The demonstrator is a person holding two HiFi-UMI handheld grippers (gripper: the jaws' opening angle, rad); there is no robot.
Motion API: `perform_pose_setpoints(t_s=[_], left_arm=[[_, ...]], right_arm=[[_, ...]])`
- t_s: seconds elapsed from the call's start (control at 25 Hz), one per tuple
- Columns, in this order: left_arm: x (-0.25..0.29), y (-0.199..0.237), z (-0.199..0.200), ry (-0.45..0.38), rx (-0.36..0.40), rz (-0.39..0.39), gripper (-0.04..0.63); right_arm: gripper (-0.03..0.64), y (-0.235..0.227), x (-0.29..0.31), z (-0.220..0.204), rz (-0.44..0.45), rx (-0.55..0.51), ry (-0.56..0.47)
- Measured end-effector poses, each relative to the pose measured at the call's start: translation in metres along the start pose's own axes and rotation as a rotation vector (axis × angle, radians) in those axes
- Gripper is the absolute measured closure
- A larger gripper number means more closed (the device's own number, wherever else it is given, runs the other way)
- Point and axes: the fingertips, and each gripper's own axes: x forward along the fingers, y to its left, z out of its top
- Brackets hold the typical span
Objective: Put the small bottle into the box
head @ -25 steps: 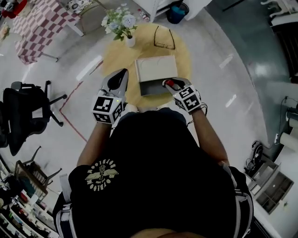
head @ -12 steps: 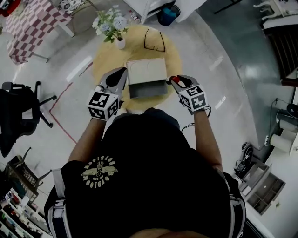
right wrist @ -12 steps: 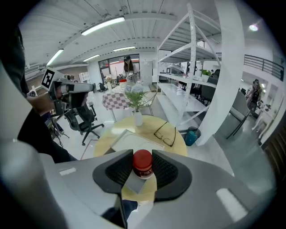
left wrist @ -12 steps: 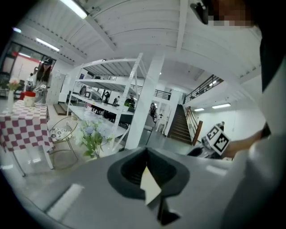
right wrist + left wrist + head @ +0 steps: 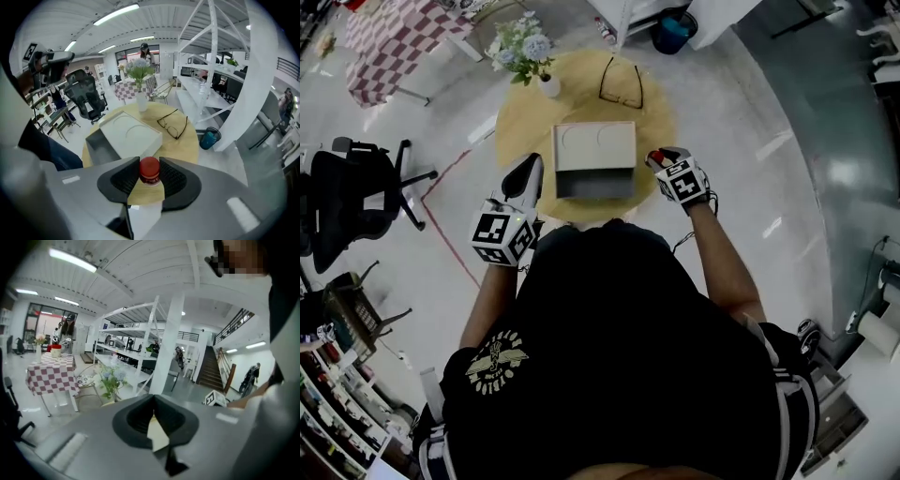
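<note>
While it hangs in the gripper, item: small bottle (image 5: 149,171), red cap, pale body mostly hidden below the cap.
Location: clamped in the right gripper (image 5: 149,161), over the counter's right side, just beside the box and not yet in it.
Handling (judged): light and rigid, probably plastic. The round, smooth cap could swivel or slip between 2 flat pads. Contents cannot be told.
Hold point: the ribbed pads press on the sides of the cap. A grip lower on the body would be steadier, but this 1 looks adequate for a short carry.
Long axis: roughly upright, running along the gripper's line of sight.
Pointing: cap up toward the camera, base down toward the counter.
Box (image 5: 594,148): pale, lid laid back with 2 round outlines on it, dark open compartment on the person's side.
Left gripper (image 5: 152,401): jaws together, nothing between them, held left of the box.
Counter (image 5: 525,131): round, yellow wood.
Also present: eyeglasses (image 5: 622,84) behind the box and a vase of flowers (image 5: 530,56) at the far left edge.
</note>
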Motion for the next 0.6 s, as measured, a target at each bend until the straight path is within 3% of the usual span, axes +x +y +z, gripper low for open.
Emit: perform_pose_setpoints(t_s=[0.16,0.32,0.48,0.6], left_arm=[[0.000,-0.013,-0.010,0.027,0.001,0.117,0.595],[-0.009,-0.012,-0.022,0.036,-0.016,0.179,0.595],[-0.017,-0.009,-0.023,0.022,-0.004,0.186,0.595],[-0.014,-0.014,-0.006,0.003,0.043,0.155,0.595]], right_arm=[[0.474,-0.017,0.024,-0.022,0.040,-0.049,0.021],[0.472,-0.015,0.042,-0.025,0.029,-0.070,0.003],[0.450,-0.002,0.037,-0.012,0.032,-0.073,-0.041],[0.445,-0.002,-0.009,0.028,-0.006,-0.052,-0.171]])
